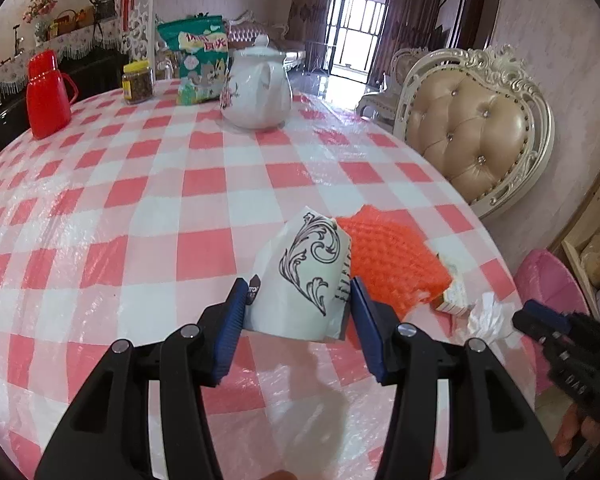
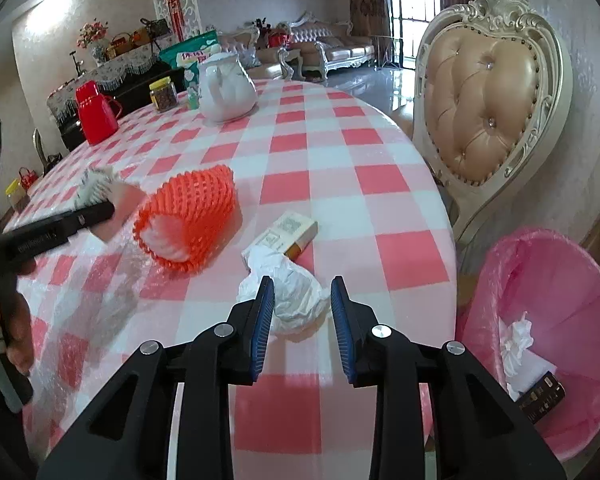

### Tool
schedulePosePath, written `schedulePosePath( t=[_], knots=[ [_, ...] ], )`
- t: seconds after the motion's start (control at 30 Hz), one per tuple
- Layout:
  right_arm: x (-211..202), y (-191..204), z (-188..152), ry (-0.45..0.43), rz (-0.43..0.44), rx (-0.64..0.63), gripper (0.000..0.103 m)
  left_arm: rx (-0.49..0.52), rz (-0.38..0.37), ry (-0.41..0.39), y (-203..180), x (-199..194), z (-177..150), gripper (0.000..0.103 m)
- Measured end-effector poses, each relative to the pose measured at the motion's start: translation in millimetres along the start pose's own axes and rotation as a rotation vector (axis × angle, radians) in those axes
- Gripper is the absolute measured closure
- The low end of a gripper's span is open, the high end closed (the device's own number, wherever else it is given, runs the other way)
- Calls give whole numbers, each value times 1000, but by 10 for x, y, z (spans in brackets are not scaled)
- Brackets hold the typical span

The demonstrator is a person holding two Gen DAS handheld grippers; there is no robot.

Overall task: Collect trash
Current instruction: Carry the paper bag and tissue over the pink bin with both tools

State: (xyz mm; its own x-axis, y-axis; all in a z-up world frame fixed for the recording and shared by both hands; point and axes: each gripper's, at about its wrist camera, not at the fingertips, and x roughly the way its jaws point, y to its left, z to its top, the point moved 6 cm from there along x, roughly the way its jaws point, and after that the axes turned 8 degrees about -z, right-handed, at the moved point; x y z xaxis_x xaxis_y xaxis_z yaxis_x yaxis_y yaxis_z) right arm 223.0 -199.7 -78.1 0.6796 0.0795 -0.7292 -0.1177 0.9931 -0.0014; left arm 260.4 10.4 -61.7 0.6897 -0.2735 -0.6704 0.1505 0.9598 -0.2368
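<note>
The left gripper (image 1: pixel 300 292) is clamped on a white paper wrapper with black scrollwork (image 1: pixel 304 276), lifted clear of the table for carrying off. The right gripper (image 2: pixel 302 300) has its jaws standing a little apart, empty, around a crumpled tissue (image 2: pixel 296 300) near the table's right edge. Beyond lie a small carton (image 2: pixel 288 234) and an orange foam net (image 2: pixel 192 220). The pink-lined bin (image 2: pixel 556 312) waits just off that edge. A white teapot (image 1: pixel 256 92) stands at the checked tablecloth's (image 1: pixel 140 184) far side.
</note>
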Motion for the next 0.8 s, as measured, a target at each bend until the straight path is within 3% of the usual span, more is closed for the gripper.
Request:
schedulePosePath(
  t=[0.03, 0.07, 0.1, 0.27, 0.33, 0.47, 0.57, 0.8],
  knots=[
    [4, -1, -11, 0, -2, 2, 60, 2, -4, -4, -15, -22, 14, 53],
    [-3, 5, -11, -7, -8, 0, 39, 3, -7, -8, -28, -37, 22, 53],
    [-10, 21, -9, -16, -16, -9, 27, 4, -10, -10, -40, -51, 30, 53],
    [145, 120, -29, 16, -14, -30, 27, 1, -22, -10, -59, -68, 33, 53],
    [232, 150, -43, 34, -19, -37, 29, 1, -25, -11, -60, -75, 35, 53],
    [379, 224, -110, 82, -5, -56, 60, 1, -28, -16, -63, -96, 44, 53],
    [318, 224, -111, 66, -2, -58, 68, 0, -27, -22, -62, -113, 59, 53],
    [57, 8, -56, 7, -6, -14, 70, 32, -36, -43, -233, -205, 86, 53]
  ],
)
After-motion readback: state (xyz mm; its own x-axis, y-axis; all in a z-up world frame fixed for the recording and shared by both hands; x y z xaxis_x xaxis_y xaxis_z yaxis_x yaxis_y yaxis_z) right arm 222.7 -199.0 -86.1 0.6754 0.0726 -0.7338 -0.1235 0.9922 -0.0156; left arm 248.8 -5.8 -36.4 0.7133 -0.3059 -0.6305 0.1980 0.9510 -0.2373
